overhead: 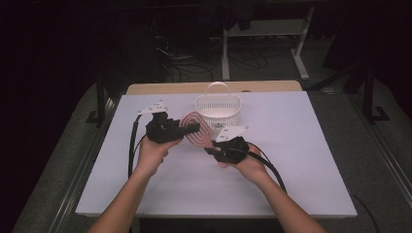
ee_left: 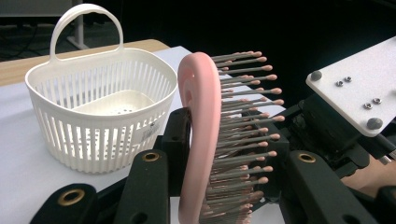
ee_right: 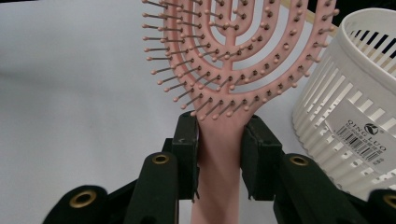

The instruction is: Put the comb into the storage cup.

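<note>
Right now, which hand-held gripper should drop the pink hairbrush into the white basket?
Probably the right hand-held gripper: its jaws clamp the hairbrush handle firmly, and the basket sits just beside it.

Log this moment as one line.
left gripper: shut on pink hairbrush head | right gripper: shut on its handle | brush off table | white basket: empty, behind

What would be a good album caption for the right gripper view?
Black right gripper clamps the handle of a pink vented plastic hairbrush, bristles facing the camera, beside a white slotted plastic basket on a white table.
</note>
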### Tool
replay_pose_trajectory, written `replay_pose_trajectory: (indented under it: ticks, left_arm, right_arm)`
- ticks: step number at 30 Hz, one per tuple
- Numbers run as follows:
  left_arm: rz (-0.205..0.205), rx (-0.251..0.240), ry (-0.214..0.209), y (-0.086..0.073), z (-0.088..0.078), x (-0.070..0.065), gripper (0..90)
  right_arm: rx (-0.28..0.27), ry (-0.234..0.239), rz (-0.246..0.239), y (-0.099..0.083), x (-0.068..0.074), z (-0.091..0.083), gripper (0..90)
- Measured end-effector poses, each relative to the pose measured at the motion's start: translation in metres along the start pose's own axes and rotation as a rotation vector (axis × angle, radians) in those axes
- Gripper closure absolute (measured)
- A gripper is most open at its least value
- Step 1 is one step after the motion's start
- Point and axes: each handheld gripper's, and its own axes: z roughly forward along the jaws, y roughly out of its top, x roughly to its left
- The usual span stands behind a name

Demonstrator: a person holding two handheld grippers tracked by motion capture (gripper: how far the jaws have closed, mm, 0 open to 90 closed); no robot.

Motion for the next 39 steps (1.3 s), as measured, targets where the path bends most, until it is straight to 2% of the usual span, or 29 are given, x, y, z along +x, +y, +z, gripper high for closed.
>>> replay_pose_trajectory:
  ticks: [11, 18, 29, 39]
  left_arm:
    - [0.018, -0.009, 0.009, 0.0, 0.0, -0.003, 64.8]
    - [0.025, -0.017, 0.015, 0.0, -0.001, -0.002, 64.9]
    - [0.024, -0.041, 0.038, 0.004, -0.013, 0.004, 65.0]
    - [0.021, -0.062, 0.056, 0.007, -0.024, 0.009, 65.0]
  right_arm:
    - [-0.015, 0.004, 0.001, 0.001, 0.0, -0.002, 64.1]
    - [-0.026, 0.014, 0.028, 0.001, -0.002, -0.003, 54.6]
    - [-0.04, 0.05, 0.074, 0.001, -0.007, -0.008, 45.4]
    - [-0.032, 0.048, 0.082, -0.003, -0.012, -0.012, 39.6]
